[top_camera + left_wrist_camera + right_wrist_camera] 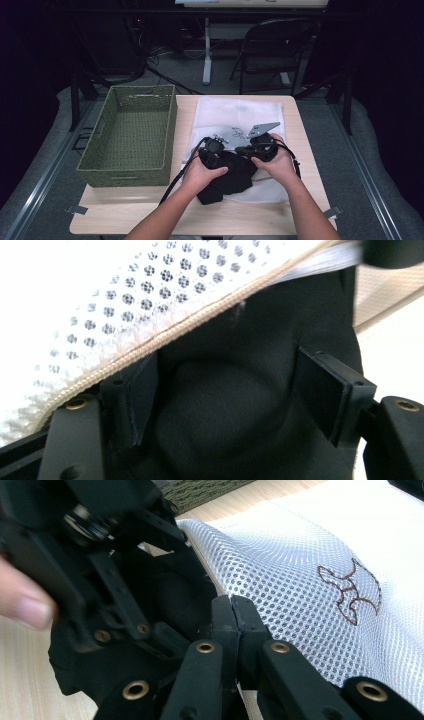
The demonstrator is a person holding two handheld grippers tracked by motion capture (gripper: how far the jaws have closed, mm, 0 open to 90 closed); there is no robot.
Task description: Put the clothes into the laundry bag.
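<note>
**Black garment at the mouth of a white mesh bag**

High view. Wooden table [150, 220] carrying a green woven basket [131, 134] at its left and a white mesh bag [240, 117] spread flat over its middle and right. A black garment [231, 177] lies bunched on the bag's near edge, close to the person. Left gripper [214, 150] and right gripper [256, 148] sit side by side at the garment's far edge, each under a hand. A folding chair [272, 47] stands on the floor beyond the table.

Left gripper view. Jaws apart, one at each side, with the black garment [225, 405] bulging between them; whether the pads touch the cloth cannot be told. The mesh bag [125, 295] and its beige zipper edge [200, 322] run diagonally above the garment.

Right gripper view. Jaws together, clamped on the edge of the mesh bag [300, 580] where it meets the black garment [165, 595]. A brown embroidered mark [352, 592] sits on the mesh. The left gripper [100, 545] looms close at left, with a blurred fingertip [25, 605] beside it.
</note>
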